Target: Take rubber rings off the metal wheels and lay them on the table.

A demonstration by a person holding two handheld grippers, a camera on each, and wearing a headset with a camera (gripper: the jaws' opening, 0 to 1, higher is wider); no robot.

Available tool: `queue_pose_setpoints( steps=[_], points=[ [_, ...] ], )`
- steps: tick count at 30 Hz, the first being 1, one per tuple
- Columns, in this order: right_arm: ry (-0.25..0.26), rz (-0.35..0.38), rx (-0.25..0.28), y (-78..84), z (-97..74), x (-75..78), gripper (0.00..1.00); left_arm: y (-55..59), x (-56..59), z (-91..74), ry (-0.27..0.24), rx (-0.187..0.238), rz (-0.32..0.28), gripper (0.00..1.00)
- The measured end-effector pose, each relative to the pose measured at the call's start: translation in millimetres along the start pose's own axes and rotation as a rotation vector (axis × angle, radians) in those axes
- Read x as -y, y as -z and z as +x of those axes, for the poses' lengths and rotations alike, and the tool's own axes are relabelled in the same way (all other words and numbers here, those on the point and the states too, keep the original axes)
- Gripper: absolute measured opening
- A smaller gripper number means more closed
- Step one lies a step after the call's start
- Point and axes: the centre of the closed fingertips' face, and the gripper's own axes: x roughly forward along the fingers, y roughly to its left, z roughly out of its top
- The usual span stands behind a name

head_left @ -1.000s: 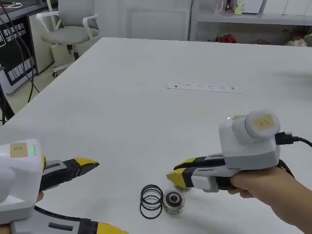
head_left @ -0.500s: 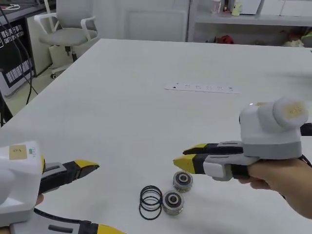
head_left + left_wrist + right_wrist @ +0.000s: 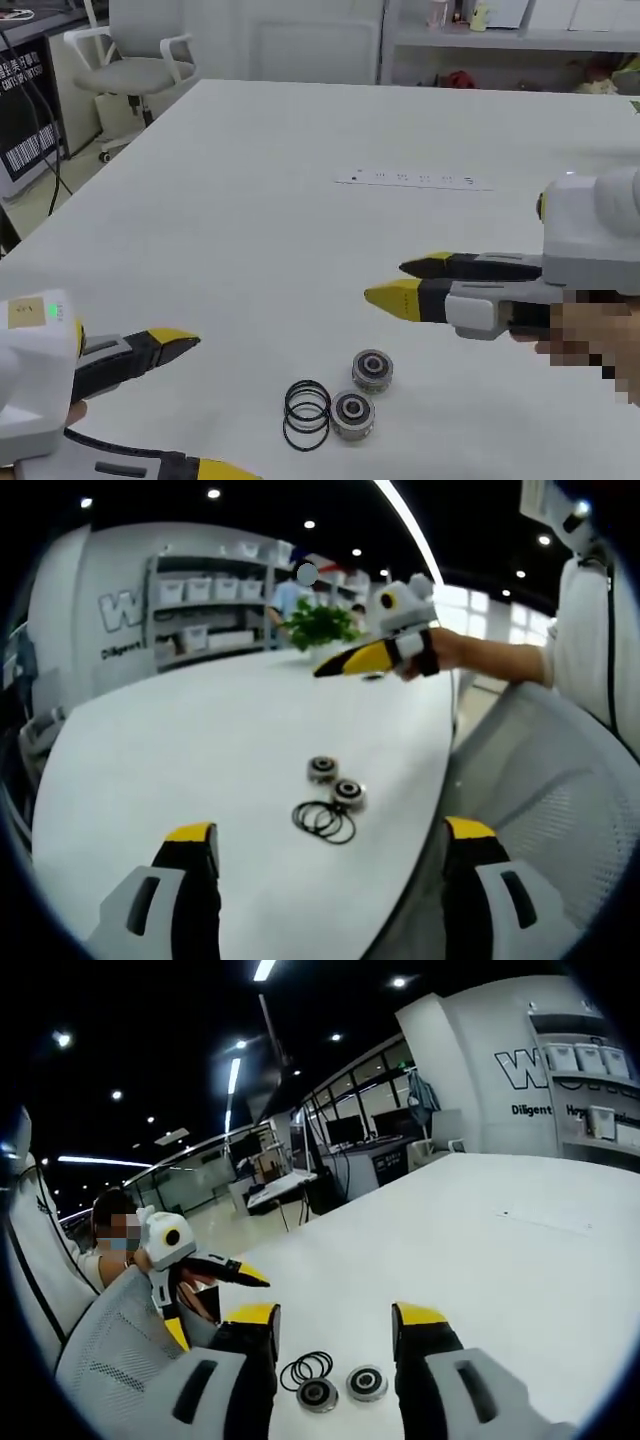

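Observation:
Two small metal wheels lie close together near the table's front edge, one (image 3: 372,368) behind the other (image 3: 352,411). A loose pile of thin black rubber rings (image 3: 306,412) lies flat against the nearer wheel's left side. My right gripper (image 3: 405,283) hovers open, above and to the right of the wheels, holding nothing. My left gripper (image 3: 205,405) is low at the front left, wide open and empty, pointing at the rings. The left gripper view has the rings (image 3: 324,820) and wheels (image 3: 349,793) ahead of its jaws. The right gripper view has the wheels (image 3: 366,1382) low between its jaws.
A flat white power strip (image 3: 415,180) lies mid-table beyond the wheels. The white table (image 3: 250,230) stretches wide around them. An office chair (image 3: 135,60) stands off the far left corner, and shelves line the back wall.
My right gripper has risen and drawn back to the right, away from the wheels, uncovering the farther wheel. The left gripper, wheels and rings have stayed put.

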Motion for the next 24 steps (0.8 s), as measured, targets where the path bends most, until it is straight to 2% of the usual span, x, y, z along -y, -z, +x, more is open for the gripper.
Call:
queue_pose_setpoints(
  steps=[5, 9, 12, 16, 20, 24],
  points=[
    [-0.007, -0.035, 0.025, -9.4, -7.3, -2.5, 0.52, 0.0, 1.1, 0.5, 0.001, -0.003, 0.0, 0.94],
    [-0.049, -0.007, 0.083, -26.8, -16.0, -11.8, 0.6, -1.1, 1.6, 0.6, 0.0, 0.002, -0.003, 0.95],
    [-0.049, -0.043, 0.116, -37.5, -22.7, -15.8, 0.68, -1.3, 2.2, 1.1, 0.002, 0.003, -0.009, 0.95],
    [-0.052, -0.048, 0.15, -47.2, -36.3, -19.0, 0.71, -1.7, 2.8, 1.7, 0.007, 0.004, -0.011, 0.95],
    [-0.034, -0.061, 0.17, -50.7, -48.7, -17.7, 0.77, -1.8, 3.3, 2.7, 0.01, 0.002, -0.014, 0.95],
    [-0.012, -0.071, 0.171, -45.1, -66.0, -12.3, 0.79, -2.0, 3.1, 3.3, 0.012, 0.003, -0.014, 0.95]
  ],
)
